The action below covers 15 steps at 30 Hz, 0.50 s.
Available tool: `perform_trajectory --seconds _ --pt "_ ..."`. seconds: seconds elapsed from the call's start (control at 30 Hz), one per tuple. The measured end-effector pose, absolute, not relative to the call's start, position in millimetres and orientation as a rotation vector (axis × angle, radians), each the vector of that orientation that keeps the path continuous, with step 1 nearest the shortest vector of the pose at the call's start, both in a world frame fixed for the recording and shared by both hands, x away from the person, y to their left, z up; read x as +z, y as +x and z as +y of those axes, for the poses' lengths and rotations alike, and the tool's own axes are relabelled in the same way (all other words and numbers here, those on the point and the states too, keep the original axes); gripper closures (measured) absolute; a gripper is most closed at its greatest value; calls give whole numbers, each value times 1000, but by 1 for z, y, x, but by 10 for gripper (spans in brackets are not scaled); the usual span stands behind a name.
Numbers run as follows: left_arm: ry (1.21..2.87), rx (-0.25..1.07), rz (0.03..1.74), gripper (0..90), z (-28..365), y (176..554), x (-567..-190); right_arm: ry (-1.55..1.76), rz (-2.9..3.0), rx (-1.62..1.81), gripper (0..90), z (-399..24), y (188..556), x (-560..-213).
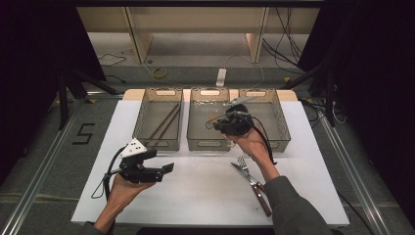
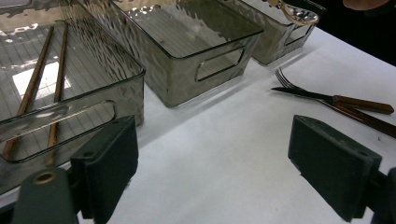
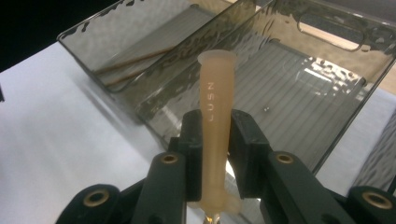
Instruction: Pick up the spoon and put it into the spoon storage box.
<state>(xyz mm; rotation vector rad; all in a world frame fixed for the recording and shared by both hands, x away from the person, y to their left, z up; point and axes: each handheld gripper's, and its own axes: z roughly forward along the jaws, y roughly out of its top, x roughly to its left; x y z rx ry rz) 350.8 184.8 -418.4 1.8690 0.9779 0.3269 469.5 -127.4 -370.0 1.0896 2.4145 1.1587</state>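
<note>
My right gripper [image 3: 217, 154] is clamped on a pale translucent handle [image 3: 215, 116], its long axis running straight out past the jaws, over the middle bin [image 3: 299, 93] by the tabletop's far edge. My left gripper [image 2: 212, 163] hangs spread wide, empty, above the white tabletop [image 2: 224, 154].

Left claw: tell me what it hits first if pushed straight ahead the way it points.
The left claw is open over bare white table. Straight ahead, it would probably meet the near wall of the middle bin first, though depth is hard to judge. The fork and knife lie off to the side.
</note>
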Motion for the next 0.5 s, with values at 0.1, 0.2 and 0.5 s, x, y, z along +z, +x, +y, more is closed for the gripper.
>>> perform_trajectory --seconds 0.1,0.2,0.5 --pt "1864 324 982 156 185 351 -418 1091 2400 1157 764 -124 475 -368" --pt "1861 323 981 156 185 351 -418 1096 2391 1159 764 -120 481 -366" --pt "1854 326 979 156 186 351 -418 1132 2371 1148 764 -115 495 -365"
